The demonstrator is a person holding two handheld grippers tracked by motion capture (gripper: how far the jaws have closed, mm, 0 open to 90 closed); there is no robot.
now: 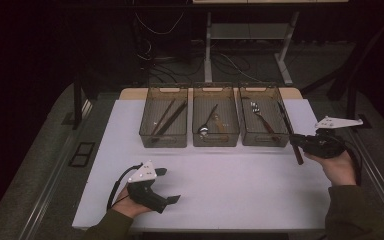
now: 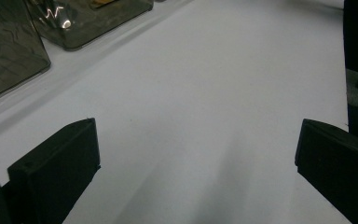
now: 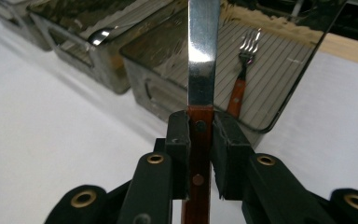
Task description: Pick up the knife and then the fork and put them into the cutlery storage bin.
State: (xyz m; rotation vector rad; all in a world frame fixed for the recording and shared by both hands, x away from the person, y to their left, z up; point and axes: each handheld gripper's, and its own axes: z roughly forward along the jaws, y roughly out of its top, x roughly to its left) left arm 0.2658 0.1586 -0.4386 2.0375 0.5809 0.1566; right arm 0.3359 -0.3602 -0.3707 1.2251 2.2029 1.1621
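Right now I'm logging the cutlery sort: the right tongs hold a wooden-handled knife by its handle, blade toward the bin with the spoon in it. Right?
Not quite. The right tongs hold the knife by its handle, but the right gripper view shows the bin ahead holding a fork, not a spoon.

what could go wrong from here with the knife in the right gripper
The right hand-held gripper pinches the knife only at the narrow wooden handle, so the long blade could pivot or slip. The blade points over the near wall of the right-hand bin and might knock its rim. The fork already lies inside, so the knife could land across it.
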